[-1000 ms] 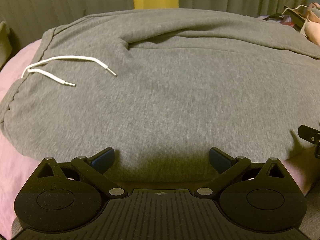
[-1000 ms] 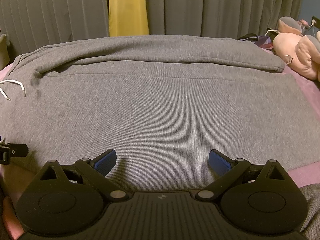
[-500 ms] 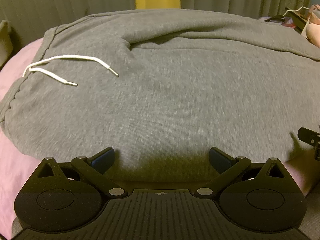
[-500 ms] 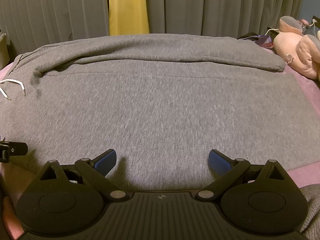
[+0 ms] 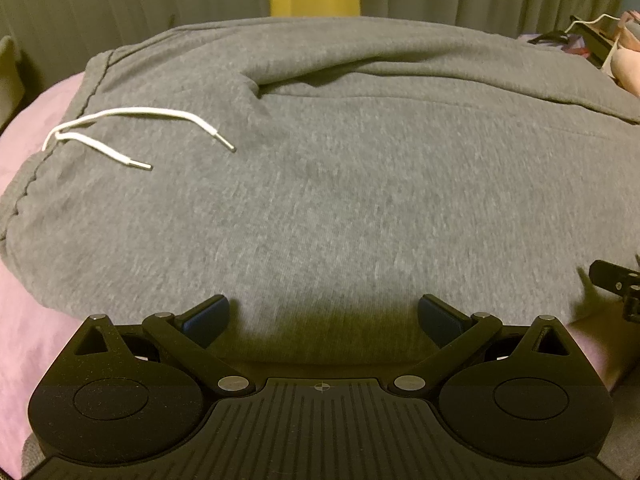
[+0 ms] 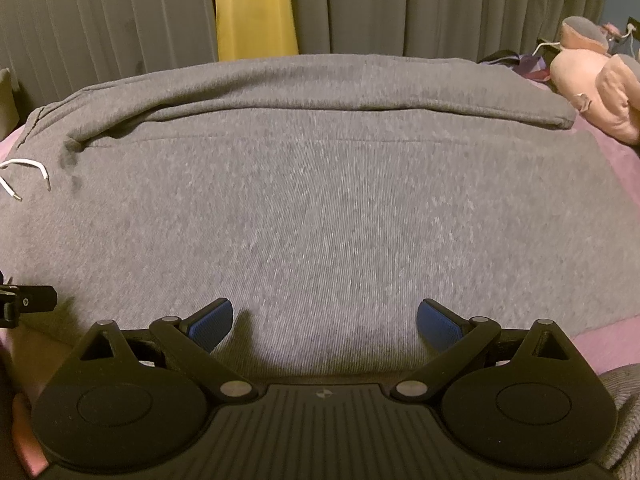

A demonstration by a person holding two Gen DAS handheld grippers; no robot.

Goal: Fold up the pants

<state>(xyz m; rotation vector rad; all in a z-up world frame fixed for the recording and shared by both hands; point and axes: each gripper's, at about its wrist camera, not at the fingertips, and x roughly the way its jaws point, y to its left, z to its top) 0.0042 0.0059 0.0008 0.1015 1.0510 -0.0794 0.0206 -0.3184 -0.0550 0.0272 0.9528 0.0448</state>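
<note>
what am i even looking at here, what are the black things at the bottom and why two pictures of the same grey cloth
The black things are two hand-held grippers; a person holds one in each hand. Each carries a camera looking forward along its two blue-tipped fingers, so you get one picture per hand.

The left gripper and the right gripper are both open and hold nothing.

The grey cloth is a pair of pants spread on a pink bedsheet, with a white drawstring at the waist on the left. The far leg lies over the near one. Curtains hang behind, and a pink plush toy lies at the right.
</note>
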